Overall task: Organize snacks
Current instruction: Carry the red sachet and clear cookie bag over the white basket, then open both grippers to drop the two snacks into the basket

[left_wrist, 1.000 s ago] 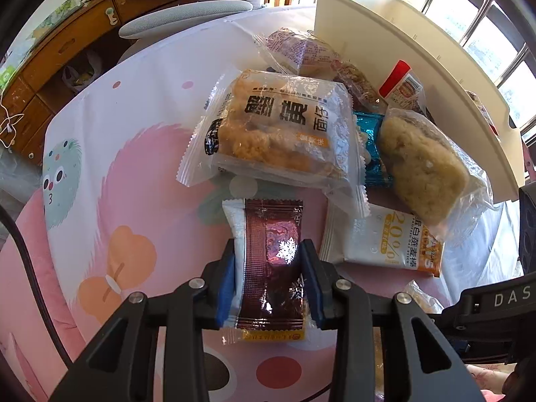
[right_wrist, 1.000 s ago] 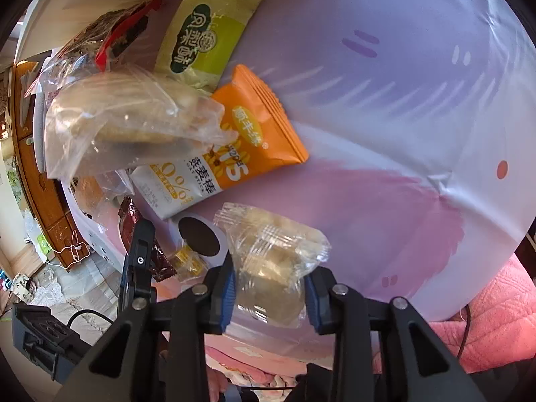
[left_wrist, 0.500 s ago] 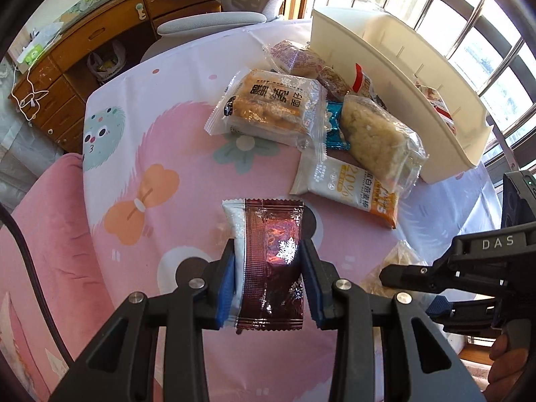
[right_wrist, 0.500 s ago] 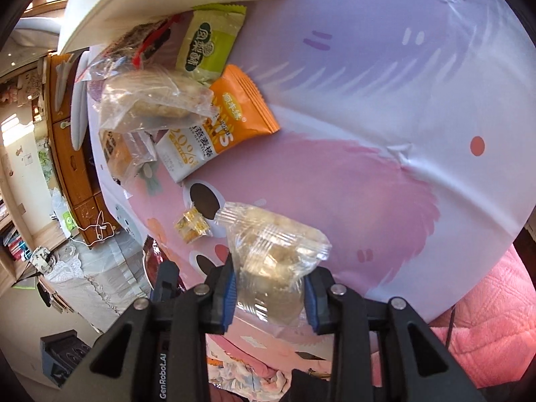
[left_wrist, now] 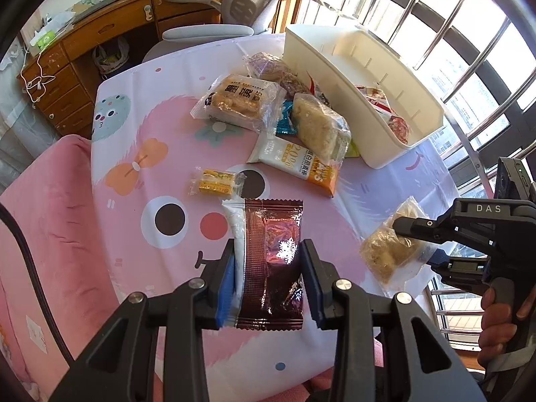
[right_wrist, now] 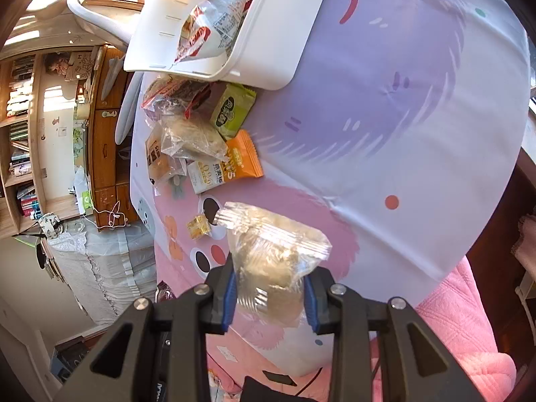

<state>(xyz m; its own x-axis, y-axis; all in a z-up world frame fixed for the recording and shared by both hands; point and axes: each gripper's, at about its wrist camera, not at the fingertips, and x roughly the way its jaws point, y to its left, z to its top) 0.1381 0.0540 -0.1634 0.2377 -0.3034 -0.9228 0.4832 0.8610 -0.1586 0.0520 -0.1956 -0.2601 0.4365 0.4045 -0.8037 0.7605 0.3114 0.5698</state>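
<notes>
My left gripper [left_wrist: 268, 276] is shut on a dark brown foil snack packet [left_wrist: 272, 258] with a white edge, held high above the table. My right gripper [right_wrist: 269, 293] is shut on a clear-wrapped beige pastry [right_wrist: 273, 258]; the left wrist view shows it at the right, with the pastry [left_wrist: 390, 241] in its jaws and a hand on the handle. A white bin [left_wrist: 338, 63] stands at the far right with a few packets inside. A pile of snacks lies beside it: a fried-cake pack [left_wrist: 239, 98], a rice cake [left_wrist: 320, 127], an orange-white bar [left_wrist: 298, 162]. A small yellow candy [left_wrist: 214, 182] lies apart.
The round table wears a pink and lilac cartoon cloth [left_wrist: 140, 154]. A pink cushioned seat [left_wrist: 43, 234] sits at the near left. A grey office chair [left_wrist: 234, 10] and a wooden desk [left_wrist: 100, 37] stand beyond the table. Window bars [left_wrist: 435, 20] run behind the bin.
Both grippers have risen and pulled back from the table, each keeping its snack. The snack pile and bin look smaller and farther off. The right gripper has come into the left wrist view.
</notes>
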